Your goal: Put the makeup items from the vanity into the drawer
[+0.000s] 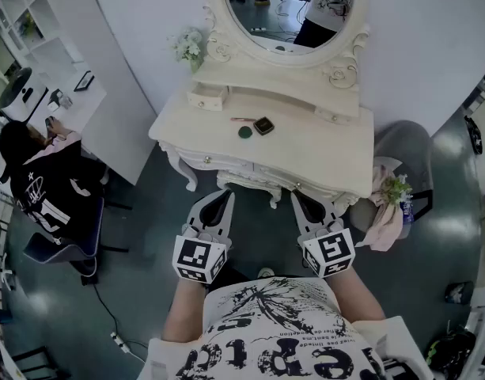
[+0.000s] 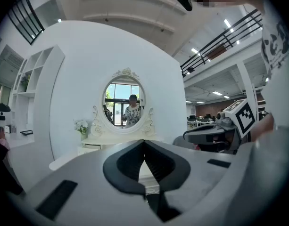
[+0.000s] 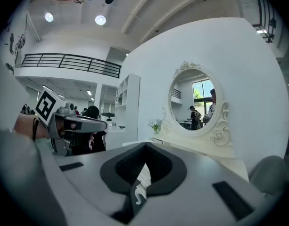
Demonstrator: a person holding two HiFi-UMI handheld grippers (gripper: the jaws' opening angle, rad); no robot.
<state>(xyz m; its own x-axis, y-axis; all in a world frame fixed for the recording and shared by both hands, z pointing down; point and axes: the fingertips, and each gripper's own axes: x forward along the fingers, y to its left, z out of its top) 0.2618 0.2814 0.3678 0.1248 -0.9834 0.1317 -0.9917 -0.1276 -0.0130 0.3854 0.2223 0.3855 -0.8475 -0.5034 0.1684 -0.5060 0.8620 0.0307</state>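
Makeup [image 1: 263, 125] on vanity [image 1: 321, 161] shows only in head view; left tool [image 1: 221, 193] and right tool [image 1: 299, 195] closed, empty.

Little can be read; the shirt [image 1: 274, 331] at the head view's lower edge bears large black letters, cut by that edge, that look like "repta", though not surely; a line of small print just above them is too small to read, and the black scrawl higher up forms no clear word. The cube [image 1: 198, 258] of the left claw [image 1: 224, 193] and the cube [image 1: 331, 252] of the right claw [image 1: 298, 195] each carry square black-and-white code markers, patterns rather than letters; a seated person's black top [image 1: 38, 190] at the left shows white print, too blurred to read.
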